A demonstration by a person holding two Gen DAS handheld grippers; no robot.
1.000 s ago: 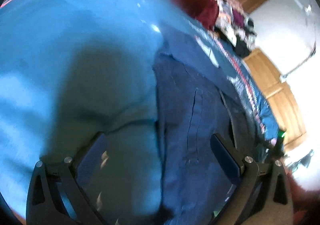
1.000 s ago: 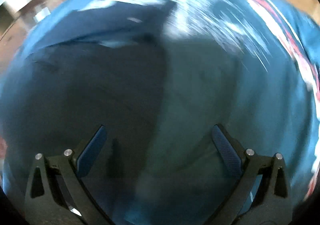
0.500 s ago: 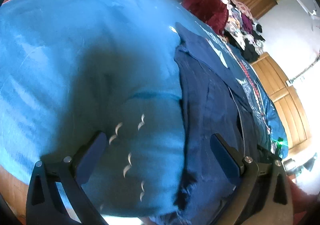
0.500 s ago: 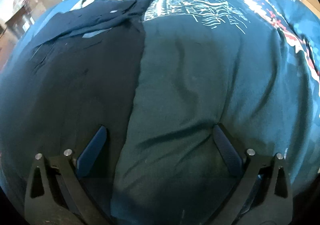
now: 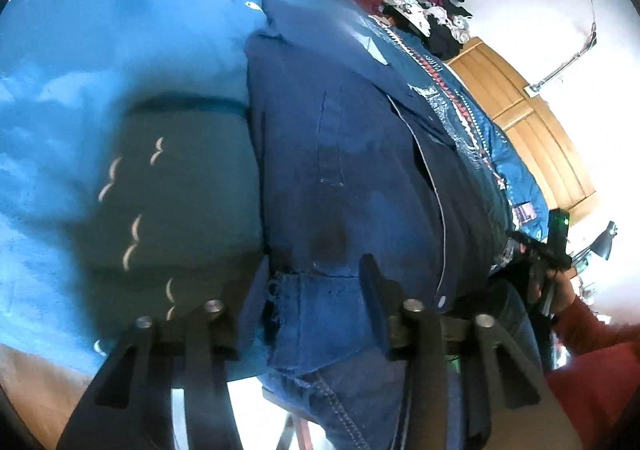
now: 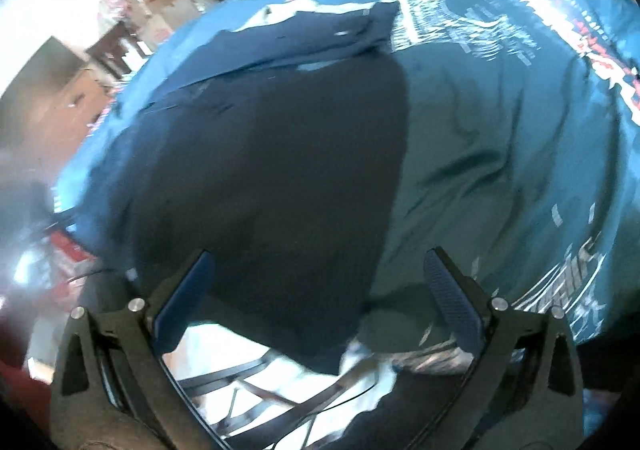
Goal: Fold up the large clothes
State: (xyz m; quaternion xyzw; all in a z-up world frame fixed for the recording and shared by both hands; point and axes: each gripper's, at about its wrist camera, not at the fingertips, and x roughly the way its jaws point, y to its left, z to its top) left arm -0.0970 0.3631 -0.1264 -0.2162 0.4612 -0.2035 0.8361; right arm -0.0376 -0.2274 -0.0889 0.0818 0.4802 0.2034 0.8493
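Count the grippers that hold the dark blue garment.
1: the left gripper clamps the dark blue garment at its hem; the right gripper hangs open above it.

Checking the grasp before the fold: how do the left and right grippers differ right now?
The left gripper has its jaws drawn in around the frayed hem of the dark blue denim garment; the right gripper has its jaws spread wide and grips nothing. The left sits at the garment's edge; the right hangs over both garment and teal patterned bedspread. Both point at the garment.

left hand-held gripper (image 5: pixel 312 314) narrowed around navy garment (image 5: pixel 340 154) edge, right hand-held gripper (image 6: pixel 320 302) retreated
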